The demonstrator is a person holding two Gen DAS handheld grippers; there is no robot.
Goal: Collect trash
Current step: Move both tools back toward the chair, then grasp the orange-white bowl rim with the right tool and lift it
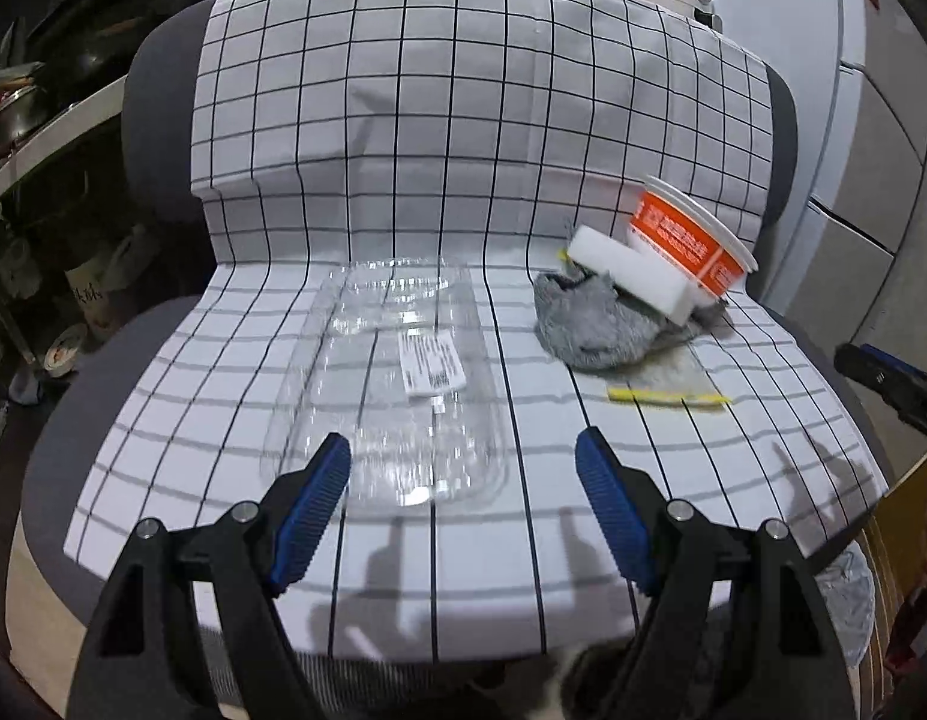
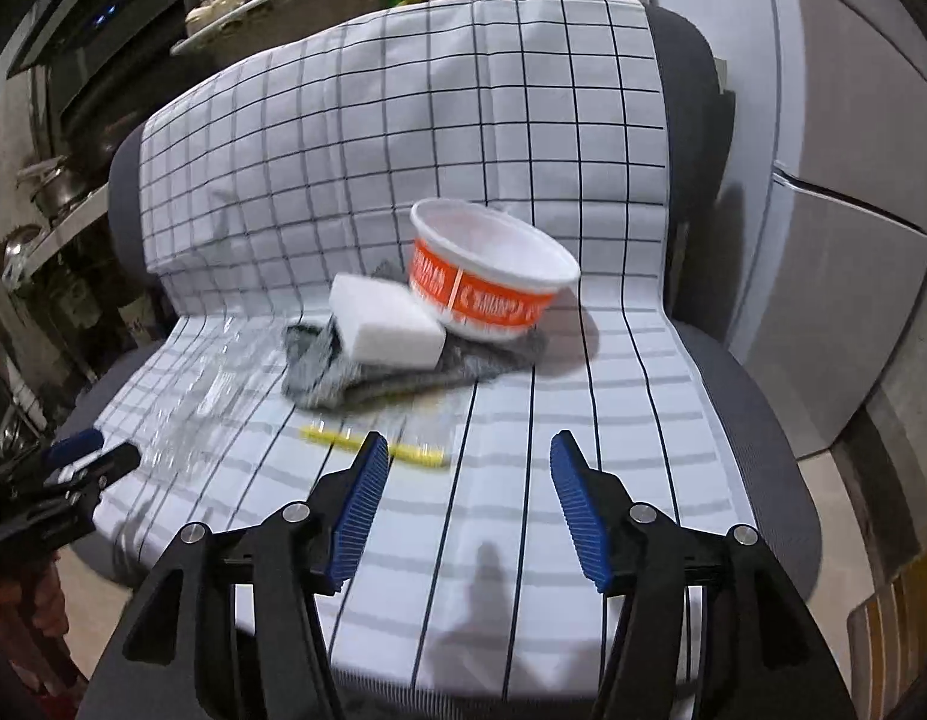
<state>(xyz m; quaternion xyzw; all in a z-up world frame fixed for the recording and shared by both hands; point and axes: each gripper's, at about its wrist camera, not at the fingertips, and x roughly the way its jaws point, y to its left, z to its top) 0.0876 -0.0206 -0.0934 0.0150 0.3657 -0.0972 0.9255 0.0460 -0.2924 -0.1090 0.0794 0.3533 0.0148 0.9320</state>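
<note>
1. Left tool (image 1: pixel 463 462) spread, nothing between its pads; right tool (image 2: pixel 463 468) also spread and empty. Both hover over the front of a chair seat under a checked cloth (image 1: pixel 403 120).
2. Clear plastic clamshell tray (image 1: pixel 391 384) lies just ahead of the left tool, its near rim between the fingertips. Likely light, thin, springy and slick; best pinched at the rim, since the flat middle would buckle.
3. Yellow-edged clear wrapper (image 2: pixel 379 444) lies just ahead of the right tool's left finger. Looks flimsy and flat, so hard to get under.
4. Further ahead of the right tool: white foam block (image 2: pixel 385 324), grey rag (image 2: pixel 325 372), orange-banded paper bowl (image 2: pixel 493 270) tilted on the rag. All look light; the bowl would crush, so take it by the rim.
5. Hard to read: tray edges blur in the right view; what is under the rag is hidden; no trash bin in view.
</note>
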